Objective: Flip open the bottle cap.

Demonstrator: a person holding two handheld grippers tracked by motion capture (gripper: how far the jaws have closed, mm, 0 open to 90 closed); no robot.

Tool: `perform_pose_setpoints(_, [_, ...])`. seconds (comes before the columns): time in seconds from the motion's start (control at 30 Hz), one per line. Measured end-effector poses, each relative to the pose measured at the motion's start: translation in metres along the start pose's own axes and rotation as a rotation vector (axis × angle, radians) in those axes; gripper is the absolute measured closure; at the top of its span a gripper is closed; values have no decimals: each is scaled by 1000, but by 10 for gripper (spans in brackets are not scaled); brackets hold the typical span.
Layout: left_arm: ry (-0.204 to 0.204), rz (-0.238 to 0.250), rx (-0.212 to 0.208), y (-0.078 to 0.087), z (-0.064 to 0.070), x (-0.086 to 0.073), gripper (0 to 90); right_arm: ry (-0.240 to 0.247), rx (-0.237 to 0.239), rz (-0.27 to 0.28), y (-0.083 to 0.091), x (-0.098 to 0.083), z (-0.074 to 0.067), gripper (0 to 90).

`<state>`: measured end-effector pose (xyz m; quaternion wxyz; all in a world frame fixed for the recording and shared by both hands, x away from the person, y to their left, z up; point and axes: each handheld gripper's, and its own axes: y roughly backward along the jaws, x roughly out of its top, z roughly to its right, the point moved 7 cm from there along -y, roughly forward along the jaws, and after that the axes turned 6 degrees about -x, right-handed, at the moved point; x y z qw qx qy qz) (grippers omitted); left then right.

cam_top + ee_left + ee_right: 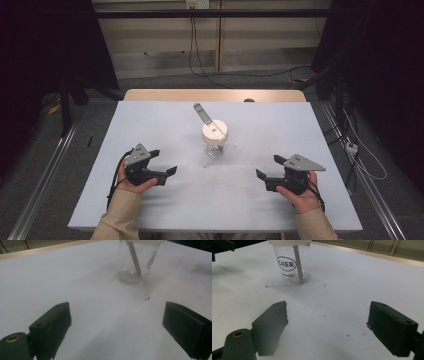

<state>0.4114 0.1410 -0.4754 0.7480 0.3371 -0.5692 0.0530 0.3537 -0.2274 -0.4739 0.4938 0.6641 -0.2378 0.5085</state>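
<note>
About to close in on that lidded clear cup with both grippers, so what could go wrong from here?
1. The clear cup looks nearly empty and light, so a one-sided push could tip or slide it.
2. The stick leans out through the white lid, and a jaw could catch it and lever the cup over.
3. Both the left hand-held gripper and the right hand-held gripper are open and aimed inward, so they could collide at the cup.
</note>
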Motion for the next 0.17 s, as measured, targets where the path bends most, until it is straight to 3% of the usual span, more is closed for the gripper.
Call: perform_pose_setpoints(0.17, [34,7,10,10,-5,-7,78,-28,-7,-7,6,-5,6,157])
